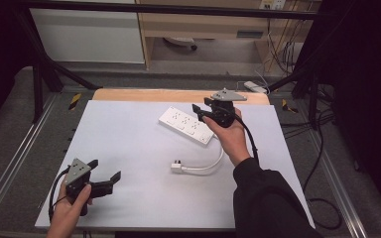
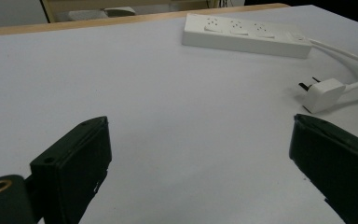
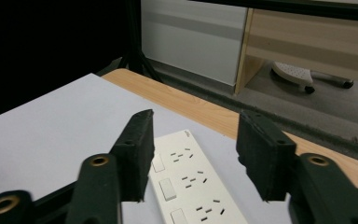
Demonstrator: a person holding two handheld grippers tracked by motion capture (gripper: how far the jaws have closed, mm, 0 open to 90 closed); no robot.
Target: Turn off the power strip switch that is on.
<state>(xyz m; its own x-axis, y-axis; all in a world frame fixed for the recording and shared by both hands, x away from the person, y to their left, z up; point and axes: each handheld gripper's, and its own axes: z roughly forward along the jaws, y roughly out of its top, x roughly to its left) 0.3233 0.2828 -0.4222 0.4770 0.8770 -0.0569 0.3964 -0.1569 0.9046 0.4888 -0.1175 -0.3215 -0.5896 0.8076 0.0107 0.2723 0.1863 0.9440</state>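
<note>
Approach step, judging by poses. Right gripper [image 1: 202, 113] hovers over the power strip [image 1: 186, 124] at upper centre of the high view, jaws spread, nothing held. Left gripper [image 1: 104, 176] sits lower left on the counter [image 1: 129, 148], jaws wide apart, empty. Plug [image 1: 177, 168] lies centre, below the strip. Next probably: right gripper drops to pin the strip, left reaches for the plug.

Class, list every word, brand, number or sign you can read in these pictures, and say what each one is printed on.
Nothing can be read.
Power strip: a tiny grey mark at its far end in the right gripper view, too small to read.
Black-and-yellow hazard stripes beside the table: a pattern, no text.
</note>
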